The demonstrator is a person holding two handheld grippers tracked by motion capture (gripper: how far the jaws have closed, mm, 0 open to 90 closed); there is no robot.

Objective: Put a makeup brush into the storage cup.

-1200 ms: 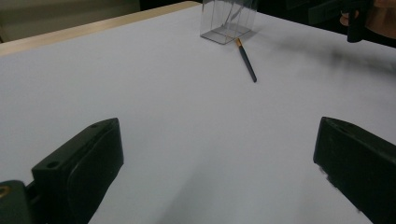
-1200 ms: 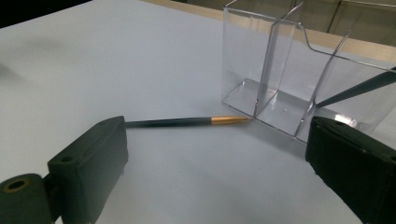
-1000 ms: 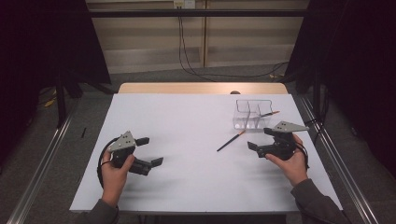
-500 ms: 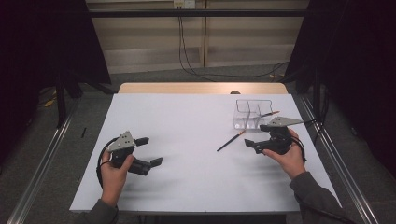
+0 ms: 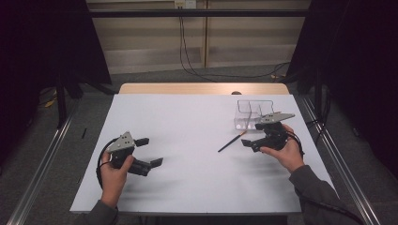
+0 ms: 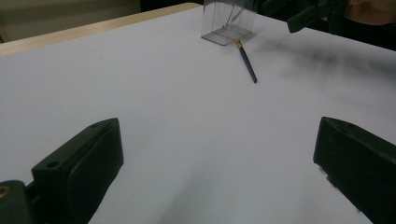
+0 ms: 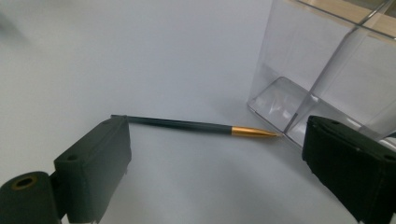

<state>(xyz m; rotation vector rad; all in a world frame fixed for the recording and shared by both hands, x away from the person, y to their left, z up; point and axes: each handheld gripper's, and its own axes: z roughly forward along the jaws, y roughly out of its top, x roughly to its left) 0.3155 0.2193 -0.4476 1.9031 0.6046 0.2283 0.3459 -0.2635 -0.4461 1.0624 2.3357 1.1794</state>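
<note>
Near the pen [image 5: 231, 141], the right tool [image 5: 252, 135] has moved closer, jaws spread, gripping nothing.

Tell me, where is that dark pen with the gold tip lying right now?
The pen lies flat on the white table, right of centre in the high view, gold tip by the clear box, ahead of the right gripper.

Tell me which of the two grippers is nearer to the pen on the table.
The right gripper: its open jaws stand just beside the dark, gold-tipped pen. The left gripper is far across the white table.
</note>
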